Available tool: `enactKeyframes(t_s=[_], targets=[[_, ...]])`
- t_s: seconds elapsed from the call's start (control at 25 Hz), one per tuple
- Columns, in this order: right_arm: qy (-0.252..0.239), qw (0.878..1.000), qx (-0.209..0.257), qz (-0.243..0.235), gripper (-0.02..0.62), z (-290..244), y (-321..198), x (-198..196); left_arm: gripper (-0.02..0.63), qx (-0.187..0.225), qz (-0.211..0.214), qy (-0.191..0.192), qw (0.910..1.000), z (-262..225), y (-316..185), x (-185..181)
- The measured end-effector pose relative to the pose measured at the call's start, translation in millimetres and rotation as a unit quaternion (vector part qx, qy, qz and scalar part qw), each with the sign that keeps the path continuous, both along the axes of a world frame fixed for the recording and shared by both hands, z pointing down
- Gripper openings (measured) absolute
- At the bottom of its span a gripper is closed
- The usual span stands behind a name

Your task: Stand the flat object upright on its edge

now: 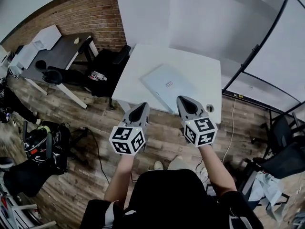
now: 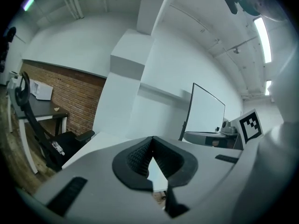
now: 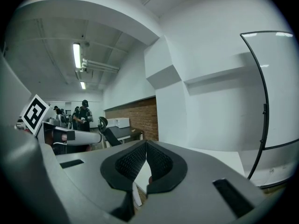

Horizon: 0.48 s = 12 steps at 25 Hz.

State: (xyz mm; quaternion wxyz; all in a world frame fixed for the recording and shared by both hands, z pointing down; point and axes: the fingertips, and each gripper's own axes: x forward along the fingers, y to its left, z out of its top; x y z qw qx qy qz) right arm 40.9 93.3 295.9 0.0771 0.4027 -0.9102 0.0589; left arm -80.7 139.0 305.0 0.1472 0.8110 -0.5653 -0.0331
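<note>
Wood-plank floor (image 1: pixel 97 123) runs under everything, with a brick wall (image 1: pixel 81 13) at the far left and plain white walls beyond. A white table (image 1: pixel 143 61) stands in the middle. To its right is a large white board in a black frame (image 1: pixel 281 46). At the far left a dark desk (image 1: pixel 62 54) carries white boxes (image 1: pixel 45 37); whether they are open, or what they hold, cannot be told. A black office chair (image 1: pixel 112 63) sits between that desk and the table, and more dark chairs (image 1: pixel 281 151) crowd the near right. A black bag (image 1: pixel 45 144) lies on the floor at the near left, its contents too dark to read.

The flat object (image 1: pixel 167 86), a thin pale slab, lies flat on the table towards the near edge, turned at an angle to the table's sides.

Both grippers are held side by side above the near edge of the table, pointing away from the person. The left gripper (image 1: pixel 143 105) has its tip at the table's near edge, just left of the flat object, and its jaws are pressed together on themselves (image 2: pixel 152 146). The right gripper (image 1: pixel 183 99) reaches over the object's near right corner; whether it touches cannot be told. Its jaws are likewise clenched tip to tip (image 3: pixel 146 146).

A small round fitting (image 1: pixel 209 108) sits in the table's near right corner, beside the right gripper.
</note>
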Motion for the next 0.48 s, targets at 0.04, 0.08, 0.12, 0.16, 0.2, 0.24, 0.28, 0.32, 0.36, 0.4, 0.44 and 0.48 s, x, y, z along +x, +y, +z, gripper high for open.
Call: enactKeyframes(t_s=[0.04,0.08,0.12,0.16,0.2,0.24,0.28,0.32,0.36,0.4,0.44,0.48], targets=[[0.001,1.0,-0.001,-0.002,0.04,1,-3,-2,0.011,0.0,-0.002,0.0,1.0,1,-2,-3],[0.001,1.0,-0.002,-0.004,0.04,3,-6,-5,0.011,-0.001,-0.003,-0.001,1.0,2,-4,-5],[0.001,1.0,-0.003,-0.005,0.04,5,-9,-7,0.011,-0.002,-0.004,-0.004,1.0,4,-5,-6],[0.0,1.0,-0.004,-0.006,0.04,6,-12,-9,0.011,-0.004,-0.004,-0.008,1.0,7,-8,-6],[0.0,1.0,-0.005,-0.007,0.04,8,-15,-10,0.011,-0.007,-0.004,-0.011,0.9999,10,-10,-6],[0.0,1.0,-0.006,-0.008,0.04,9,-19,-11,0.011,-0.009,-0.004,-0.013,0.9999,12,-14,-6],[0.0,1.0,-0.006,-0.01,0.04,10,-23,-12,0.011,-0.011,-0.005,-0.013,0.9998,14,-17,-6],[0.001,1.0,-0.008,-0.012,0.04,11,-27,-13,0.011,-0.013,-0.006,-0.012,0.9998,16,-22,-6],[0.002,1.0,-0.009,-0.014,0.04,13,-31,-14,0.011,-0.015,-0.006,-0.012,0.9998,17,-27,-5],[0.003,1.0,-0.011,-0.017,0.041,15,-35,-14,0.011,-0.017,-0.006,-0.012,0.9998,19,-32,-3],[0.004,1.0,-0.014,-0.019,0.041,17,-40,-13,0.011,-0.019,-0.006,-0.012,0.9997,21,-37,-1],[0.006,1.0,-0.016,-0.021,0.041,20,-46,-12,0.011,-0.02,-0.005,-0.013,0.9997,23,-43,2]])
